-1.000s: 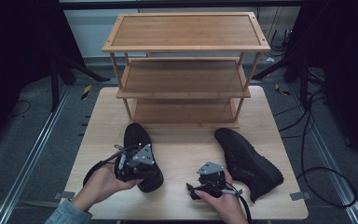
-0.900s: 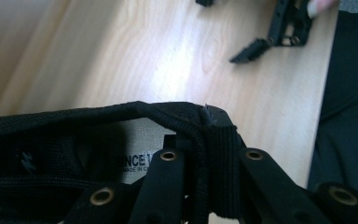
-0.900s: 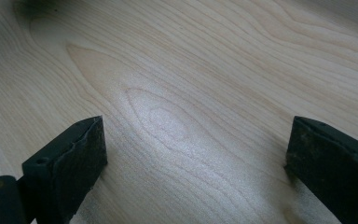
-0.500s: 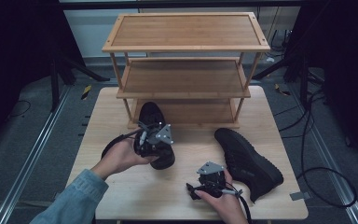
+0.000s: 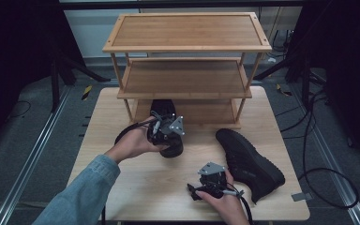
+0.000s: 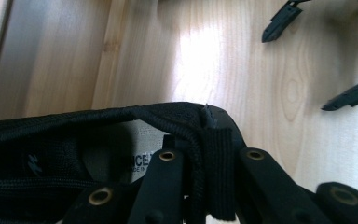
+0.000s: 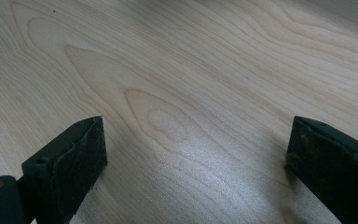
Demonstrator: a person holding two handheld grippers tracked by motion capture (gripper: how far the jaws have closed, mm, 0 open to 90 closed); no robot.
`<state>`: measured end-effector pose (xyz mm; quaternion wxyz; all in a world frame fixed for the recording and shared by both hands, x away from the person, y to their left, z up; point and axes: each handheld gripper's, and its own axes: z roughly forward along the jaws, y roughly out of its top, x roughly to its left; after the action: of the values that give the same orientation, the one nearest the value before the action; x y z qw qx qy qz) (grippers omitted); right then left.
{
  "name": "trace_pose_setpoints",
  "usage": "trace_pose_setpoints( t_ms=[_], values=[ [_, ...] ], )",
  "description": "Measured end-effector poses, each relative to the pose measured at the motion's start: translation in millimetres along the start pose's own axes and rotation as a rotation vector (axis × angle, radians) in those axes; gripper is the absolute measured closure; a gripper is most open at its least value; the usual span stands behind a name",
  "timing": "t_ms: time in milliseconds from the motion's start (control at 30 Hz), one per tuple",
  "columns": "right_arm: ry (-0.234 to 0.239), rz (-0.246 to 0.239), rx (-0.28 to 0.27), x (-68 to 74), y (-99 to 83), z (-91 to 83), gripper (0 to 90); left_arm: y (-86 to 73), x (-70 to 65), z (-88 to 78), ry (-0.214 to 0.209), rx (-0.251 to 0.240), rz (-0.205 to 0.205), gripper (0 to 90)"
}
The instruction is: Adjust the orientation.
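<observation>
a black shoe [image 5: 165, 125] is held by its heel collar in the left gripper [image 5: 168, 127], jaws closed on the pull tab, at the front edge of the wooden rack [image 5: 187, 47], toe pointing under its lowest shelf, probably so it can be slid in. the shoe is matte black, laced, with a pale printed insole. a second black shoe [image 5: 249, 161] lies on the table [image 5: 136, 187] right of the rack's front. the right gripper [image 5: 211, 183] rests near it, jaws wide apart and empty.
</observation>
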<state>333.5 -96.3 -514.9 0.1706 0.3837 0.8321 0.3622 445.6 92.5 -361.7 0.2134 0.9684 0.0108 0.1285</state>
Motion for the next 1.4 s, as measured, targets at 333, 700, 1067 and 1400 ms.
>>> trace_pose_setpoints(
  t_ms=[333,700,1067,1400],
  values=[
    [0.002,-0.004,0.001,-0.6,0.3,0.1,5.3,-6.4,19.7,12.4,0.003,-0.044,-0.007,82.9],
    [0.004,-0.005,0.001,-0.8,0.4,0.2,5.3,-10.2,36.4,21.1,0.018,-0.033,0.007,82.5],
    [0.004,-0.005,0.001,-0.9,0.4,0.2,5.3,-11.3,58.2,40.6,0.006,-0.047,-0.016,82.0],
    [0.004,-0.009,0.002,-1.2,0.3,0.1,5.4,-3.6,67.8,56.6,-0.013,-0.037,-0.006,81.4]
  ],
)
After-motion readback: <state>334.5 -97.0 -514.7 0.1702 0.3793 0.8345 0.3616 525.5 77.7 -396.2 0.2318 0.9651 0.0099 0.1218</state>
